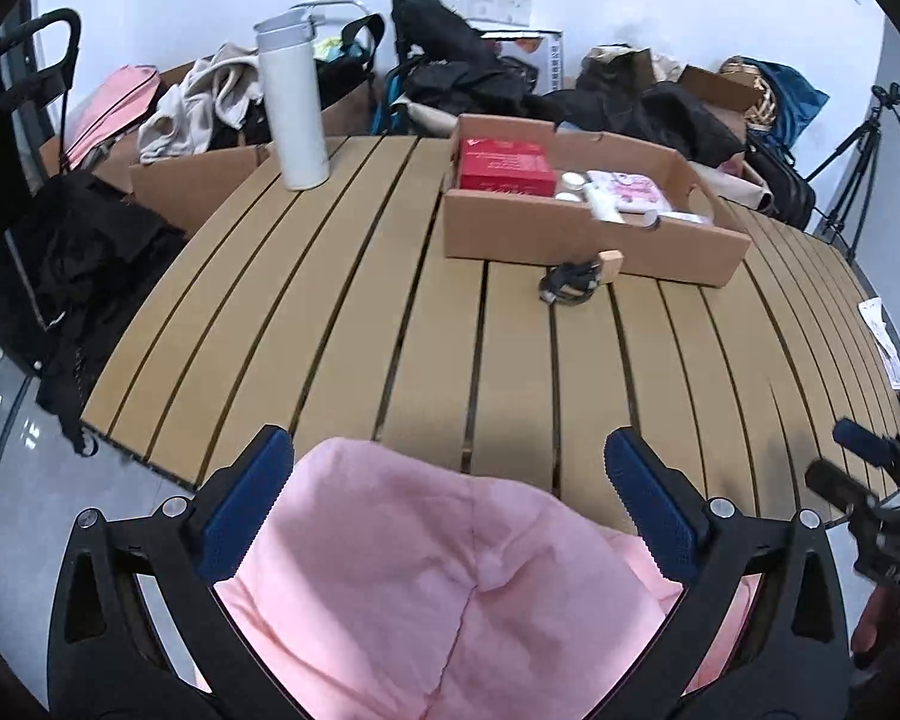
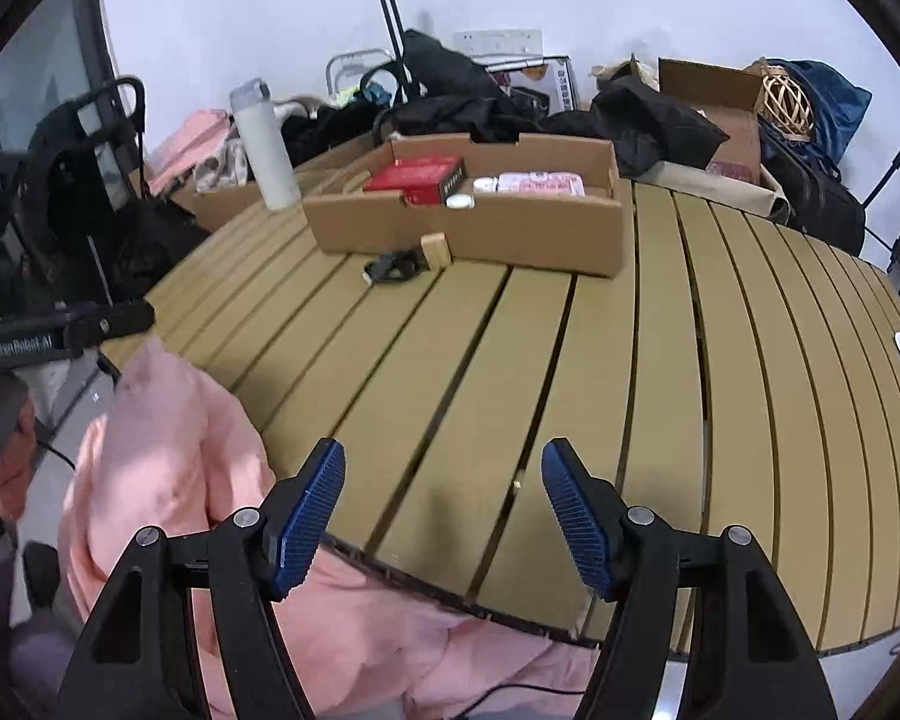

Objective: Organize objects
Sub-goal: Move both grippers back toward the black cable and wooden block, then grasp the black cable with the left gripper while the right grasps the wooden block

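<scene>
Pink cloth [image 1: 450,588] drapes over the worktop [image 1: 390,330] edge between the left gripper's [image 1: 450,498] spread, empty fingers. The right gripper [image 2: 444,504] hovers released above bare slats. Best to pinch the cloth's edge squarely, clear of the box [image 1: 582,234].

Matt slats, soft cloth, plain cardboard

The table [image 1: 342,300] looks like smooth, matt tan slats, wood or a wood-like board, with dark gaps between them. At its near edge lies a pink cloth [image 1: 438,576], soft, quilted and creased. Toward the far side of the table stands a brown cardboard tray [image 1: 570,234], dull and papery, holding a red box [image 1: 504,165] with a slight sheen. Left of the tray a white bottle [image 1: 291,102] shows a smooth satin finish, perhaps coated metal. Both grippers' pads [image 2: 306,516] are blue ribbed rubber-like material on matt black plastic.
</scene>
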The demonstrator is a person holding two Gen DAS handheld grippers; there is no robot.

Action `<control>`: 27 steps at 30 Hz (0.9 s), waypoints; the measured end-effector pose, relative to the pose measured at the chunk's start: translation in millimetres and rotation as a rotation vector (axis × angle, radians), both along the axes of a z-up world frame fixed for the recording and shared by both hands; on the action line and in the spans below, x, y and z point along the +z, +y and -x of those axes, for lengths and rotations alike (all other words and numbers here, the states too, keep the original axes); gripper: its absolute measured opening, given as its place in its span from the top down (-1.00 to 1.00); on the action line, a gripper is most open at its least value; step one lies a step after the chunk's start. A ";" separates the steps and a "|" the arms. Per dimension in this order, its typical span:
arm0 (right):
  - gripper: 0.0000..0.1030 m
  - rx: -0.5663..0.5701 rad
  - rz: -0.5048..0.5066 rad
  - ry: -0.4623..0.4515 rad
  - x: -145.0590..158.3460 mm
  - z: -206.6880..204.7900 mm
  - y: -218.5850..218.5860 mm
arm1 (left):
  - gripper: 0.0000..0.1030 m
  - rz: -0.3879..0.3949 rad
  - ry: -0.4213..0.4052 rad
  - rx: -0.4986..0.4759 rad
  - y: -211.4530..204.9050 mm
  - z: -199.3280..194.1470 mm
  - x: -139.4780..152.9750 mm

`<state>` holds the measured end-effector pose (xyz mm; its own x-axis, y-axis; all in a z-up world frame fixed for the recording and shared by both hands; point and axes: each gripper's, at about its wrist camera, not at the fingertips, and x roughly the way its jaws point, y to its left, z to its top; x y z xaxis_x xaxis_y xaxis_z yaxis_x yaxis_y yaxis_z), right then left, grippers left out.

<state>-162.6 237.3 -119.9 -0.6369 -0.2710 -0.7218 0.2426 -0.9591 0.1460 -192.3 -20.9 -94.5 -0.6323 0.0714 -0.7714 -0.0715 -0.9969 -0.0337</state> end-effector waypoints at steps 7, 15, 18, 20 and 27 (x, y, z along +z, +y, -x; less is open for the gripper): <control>-0.40 -0.005 0.046 -0.049 -14.3 56.7 -13.5 | -1.00 0.009 0.107 -0.162 15.3 42.5 1.2; -0.14 -0.057 0.132 -0.070 -43.4 173.7 -46.6 | -1.00 0.035 0.022 -0.130 -0.7 106.9 -27.1; -0.10 -0.070 0.137 -0.085 -58.1 209.4 -61.5 | -1.00 0.050 -0.010 -0.141 -0.8 116.9 -41.4; 0.21 -0.090 0.143 -0.083 -66.0 221.3 -64.4 | -1.00 0.059 -0.033 -0.157 4.2 127.0 -49.8; 0.48 -0.122 0.186 -0.061 -54.1 185.2 -29.3 | -0.91 -0.015 -0.086 -0.351 59.0 161.5 -63.4</control>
